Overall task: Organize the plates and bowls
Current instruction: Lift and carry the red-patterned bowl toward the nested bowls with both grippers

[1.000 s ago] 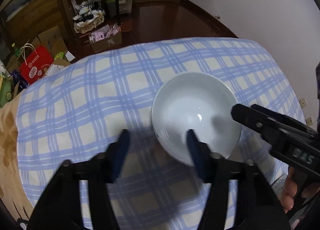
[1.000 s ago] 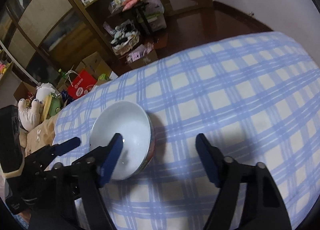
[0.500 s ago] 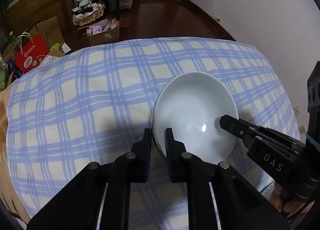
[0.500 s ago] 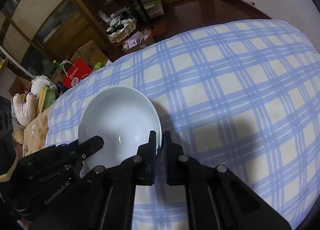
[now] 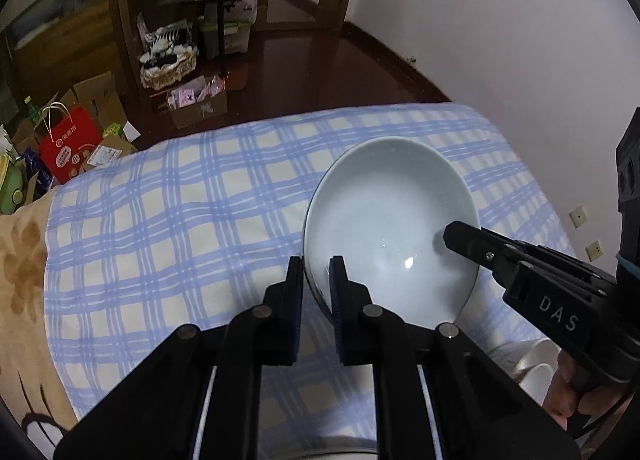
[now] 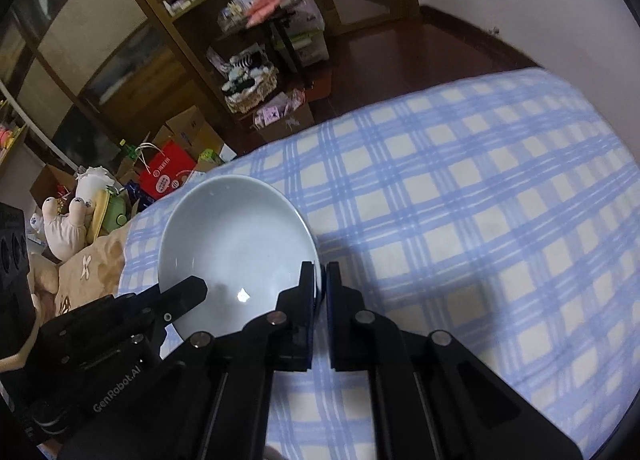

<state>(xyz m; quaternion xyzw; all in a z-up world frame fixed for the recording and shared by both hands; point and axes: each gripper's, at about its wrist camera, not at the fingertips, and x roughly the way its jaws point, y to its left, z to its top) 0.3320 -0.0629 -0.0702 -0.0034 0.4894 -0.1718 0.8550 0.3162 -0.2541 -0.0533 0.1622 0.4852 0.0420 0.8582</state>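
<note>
A pale blue-white bowl (image 5: pixel 390 228) is held tilted above the blue-checked cloth (image 5: pixel 180 220). My left gripper (image 5: pixel 317 272) is shut on the bowl's left rim, one finger inside and one outside. My right gripper (image 6: pixel 319 280) is shut on the bowl's (image 6: pixel 236 252) right rim in the same way. Each gripper shows in the other's view: the right one (image 5: pixel 460 234) at the bowl's far side, the left one (image 6: pixel 192 288) at its near left.
The cloth covers a table with a beige floral cover (image 5: pixel 20 280) at its left end. White ware (image 5: pixel 536 364) sits low at the right by the hand. Beyond the far edge are a red bag (image 5: pixel 66 148), boxes, shelves and a dark floor.
Both grippers went from open to shut on opposite rims of the bowl. The bowl has since come up off the cloth and tilted.
</note>
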